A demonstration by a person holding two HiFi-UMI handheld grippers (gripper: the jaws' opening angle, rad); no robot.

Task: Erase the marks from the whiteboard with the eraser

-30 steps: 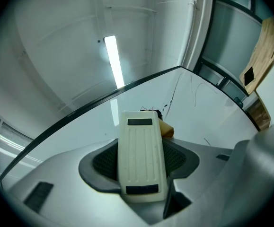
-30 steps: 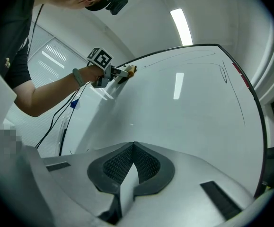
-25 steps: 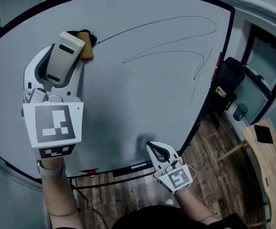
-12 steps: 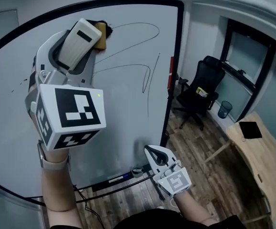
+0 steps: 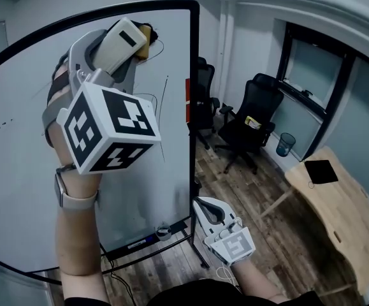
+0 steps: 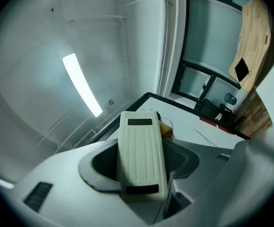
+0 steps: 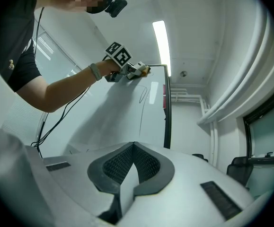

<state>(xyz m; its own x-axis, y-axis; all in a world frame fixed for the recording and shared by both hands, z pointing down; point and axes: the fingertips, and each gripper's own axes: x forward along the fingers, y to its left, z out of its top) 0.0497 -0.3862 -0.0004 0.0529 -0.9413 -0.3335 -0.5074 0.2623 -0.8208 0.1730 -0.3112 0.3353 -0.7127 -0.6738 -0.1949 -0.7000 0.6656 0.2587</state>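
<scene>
The right gripper [image 5: 202,204] hangs low, nearest the person's body, its jaws closed tip to tip with nothing between them; its marker cube [image 5: 234,241] sits just behind the jaws. Above it and to its left, the left gripper [image 5: 116,53] is raised high on a bare forearm [image 5: 76,241] that wears a wristwatch [image 5: 76,196]; its own larger cube faces the head camera. Its jaws are clamped on the eraser [image 5: 122,41], a cream ribbed block that runs out past the fingertips; the eraser's tan felt end [image 5: 144,48] lies beyond the jaws, at the whiteboard [image 5: 18,171], close under the board's top edge and near its upper right corner. Just below and to the right of the left gripper, a thin dark line [image 5: 164,110] runs down the board; a short curve [image 5: 157,43] shows right beside the felt; faint specks [image 5: 2,126] sit well to this gripper's left. Past the board's right frame, beyond the right gripper, stand black office chairs [image 5: 251,116]; further right are a blue bin [image 5: 285,144] and a wooden table [image 5: 337,215] with a dark flat slab [image 5: 320,171] on it.
</scene>
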